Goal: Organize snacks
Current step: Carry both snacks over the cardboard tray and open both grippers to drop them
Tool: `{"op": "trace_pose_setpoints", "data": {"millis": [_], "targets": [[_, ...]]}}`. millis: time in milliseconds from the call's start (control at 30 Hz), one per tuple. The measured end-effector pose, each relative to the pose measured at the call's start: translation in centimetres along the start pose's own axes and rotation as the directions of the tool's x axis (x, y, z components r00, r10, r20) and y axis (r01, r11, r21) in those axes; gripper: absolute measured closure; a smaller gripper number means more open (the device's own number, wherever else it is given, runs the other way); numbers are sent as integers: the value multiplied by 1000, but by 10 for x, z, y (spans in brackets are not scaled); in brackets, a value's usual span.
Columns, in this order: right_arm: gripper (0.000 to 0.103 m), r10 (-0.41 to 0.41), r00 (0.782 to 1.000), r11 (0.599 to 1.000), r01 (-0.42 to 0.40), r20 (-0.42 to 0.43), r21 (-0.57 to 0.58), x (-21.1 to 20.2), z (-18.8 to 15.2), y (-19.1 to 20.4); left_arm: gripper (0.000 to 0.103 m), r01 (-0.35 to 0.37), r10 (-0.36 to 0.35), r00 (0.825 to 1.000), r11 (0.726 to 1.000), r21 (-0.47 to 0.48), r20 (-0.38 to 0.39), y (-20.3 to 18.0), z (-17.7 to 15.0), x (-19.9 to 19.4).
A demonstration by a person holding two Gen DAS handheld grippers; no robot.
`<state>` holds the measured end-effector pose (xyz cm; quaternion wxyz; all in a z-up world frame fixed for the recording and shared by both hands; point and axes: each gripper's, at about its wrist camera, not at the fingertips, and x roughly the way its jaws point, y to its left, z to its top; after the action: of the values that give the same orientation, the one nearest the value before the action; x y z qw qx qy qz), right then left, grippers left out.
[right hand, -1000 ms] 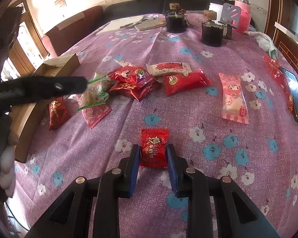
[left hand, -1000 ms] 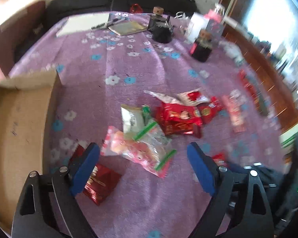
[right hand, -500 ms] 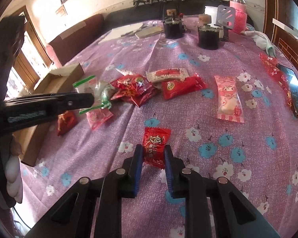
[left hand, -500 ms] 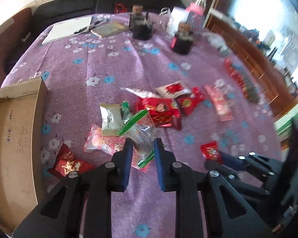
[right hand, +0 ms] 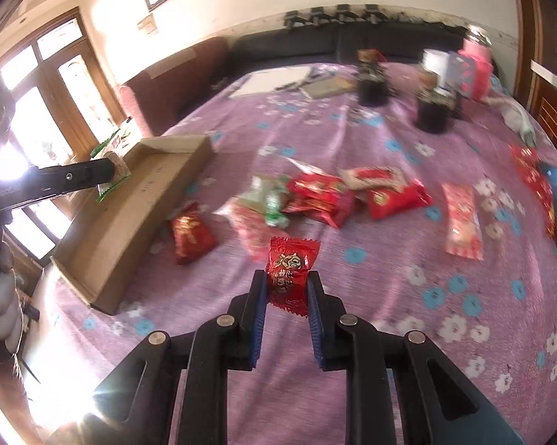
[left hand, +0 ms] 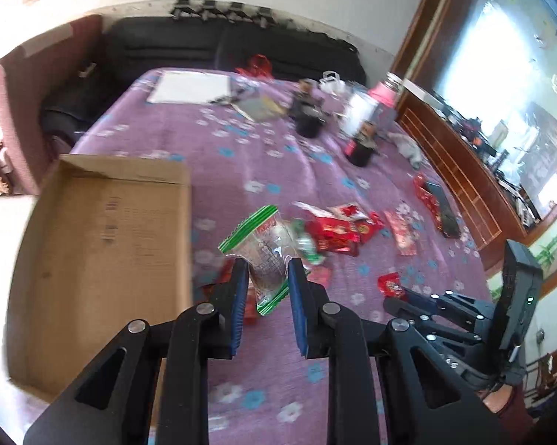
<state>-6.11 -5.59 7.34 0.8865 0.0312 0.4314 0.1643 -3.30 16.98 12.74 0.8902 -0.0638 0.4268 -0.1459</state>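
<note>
Snacks are lifted: your left tool [left hand: 267,272] pinches a green-striped clear bag [left hand: 265,244], your right tool [right hand: 287,287] a red candy packet [right hand: 291,269]. Both hang by edges above the tabletop [right hand: 371,296]; a quick swing toward the cardboard box [right hand: 137,215] could make them slip.

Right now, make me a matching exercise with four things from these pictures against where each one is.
Things:
1. clear green-striped bag
2. small red candy packet
3. cardboard box
4. pink packet

Places:
A. lying flat on the purple cloth
B. clamped in the right tongs
C. at the cloth's edge, open
D. clamped in the left tongs

Pairs: 1-D, 2-B, 3-C, 4-A
</note>
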Motion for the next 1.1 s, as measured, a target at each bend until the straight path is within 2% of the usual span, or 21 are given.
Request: {"op": "trace_pose_setpoints", "data": {"millis": [333,600,833,1100], "targets": [[82,54,998,992,-55,-12,-117,14,22,71,84,-81,83,996,994,-76,27,64,-15,-22],[82,114,993,978,-118,-33,-172,30,44,118,84,-139,141,990,986,-92,16,95,-13,-23],[82,180,978,962,-197,-107,-190,80,75,165,84,-180,177,984,975,-131,-32,131,2,2],[82,157,970,960,-194,-187,-200,158,93,195,83,-207,187,976,956,-209,-112,172,7,50]]}}
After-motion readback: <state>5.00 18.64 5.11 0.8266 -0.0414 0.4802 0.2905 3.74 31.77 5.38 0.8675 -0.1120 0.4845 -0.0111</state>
